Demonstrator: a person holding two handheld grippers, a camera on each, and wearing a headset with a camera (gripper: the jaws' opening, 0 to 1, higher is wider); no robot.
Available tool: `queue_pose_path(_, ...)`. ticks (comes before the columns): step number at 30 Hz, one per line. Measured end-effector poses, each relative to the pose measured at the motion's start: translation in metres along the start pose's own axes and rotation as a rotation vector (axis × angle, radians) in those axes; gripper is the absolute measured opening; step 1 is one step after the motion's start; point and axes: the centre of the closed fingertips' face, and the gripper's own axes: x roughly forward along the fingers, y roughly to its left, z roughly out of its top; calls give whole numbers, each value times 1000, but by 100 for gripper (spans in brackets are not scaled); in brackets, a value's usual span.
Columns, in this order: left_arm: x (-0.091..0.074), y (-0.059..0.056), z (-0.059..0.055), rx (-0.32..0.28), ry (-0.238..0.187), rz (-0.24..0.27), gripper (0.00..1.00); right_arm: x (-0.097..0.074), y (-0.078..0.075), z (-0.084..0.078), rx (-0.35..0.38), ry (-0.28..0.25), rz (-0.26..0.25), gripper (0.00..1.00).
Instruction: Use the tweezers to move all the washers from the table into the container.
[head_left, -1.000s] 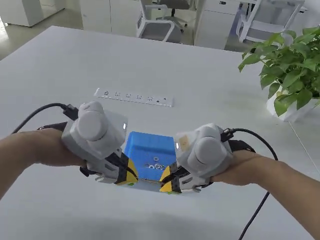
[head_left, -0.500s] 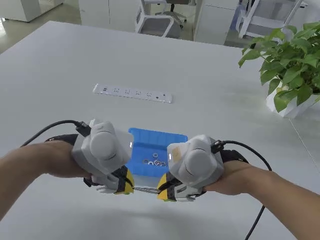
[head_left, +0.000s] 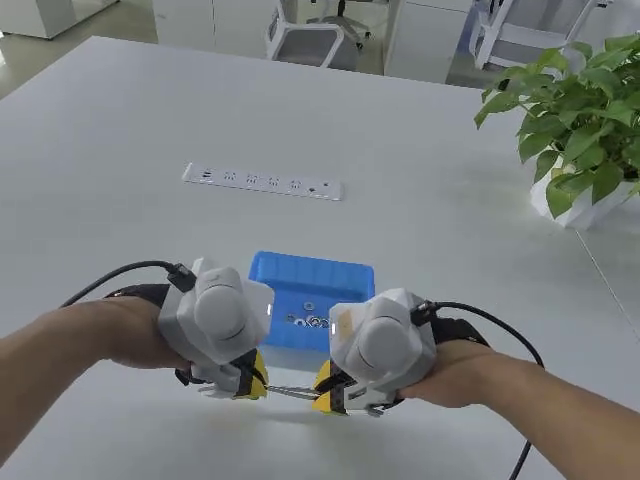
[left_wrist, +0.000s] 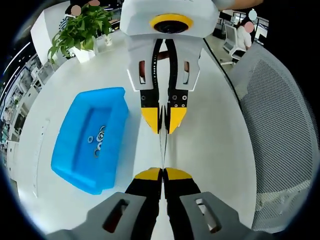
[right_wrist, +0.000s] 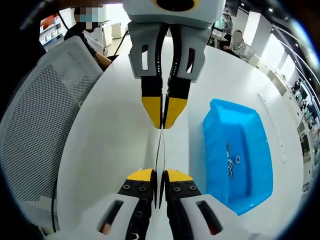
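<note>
Tweezers (head_left: 290, 392) held between both grippers.
Head view: left gripper (head_left: 250, 385) and right gripper (head_left: 325, 390) sit nearer the person than before; washers (head_left: 308, 321) lie in the blue container (head_left: 310, 272). Left gripper view: jaws clamp the tweezers. Right gripper view: likewise clamped.

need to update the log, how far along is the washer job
Done: several small metal washers lie in the blue plastic container. In hand: the left gripper and right gripper are both shut on thin metal tweezers, held between them. Left: the white table looks bare of washers, so probably little.
</note>
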Motion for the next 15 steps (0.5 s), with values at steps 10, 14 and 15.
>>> queue_pose_path(10, 4, -6, -9, -16, 16, -22, 5, 7, 4, 1, 11, -1, 15, 11)
queue_pose_path(14, 6, -7, -14, -24, 27, -27, 5, 8, 5, -1, 10, 4, 15, 11)
queue_pose_path(15, 6, -7, -14, -23, 30, -28, 5, 8, 5, -2, 7, 6, 15, 11)
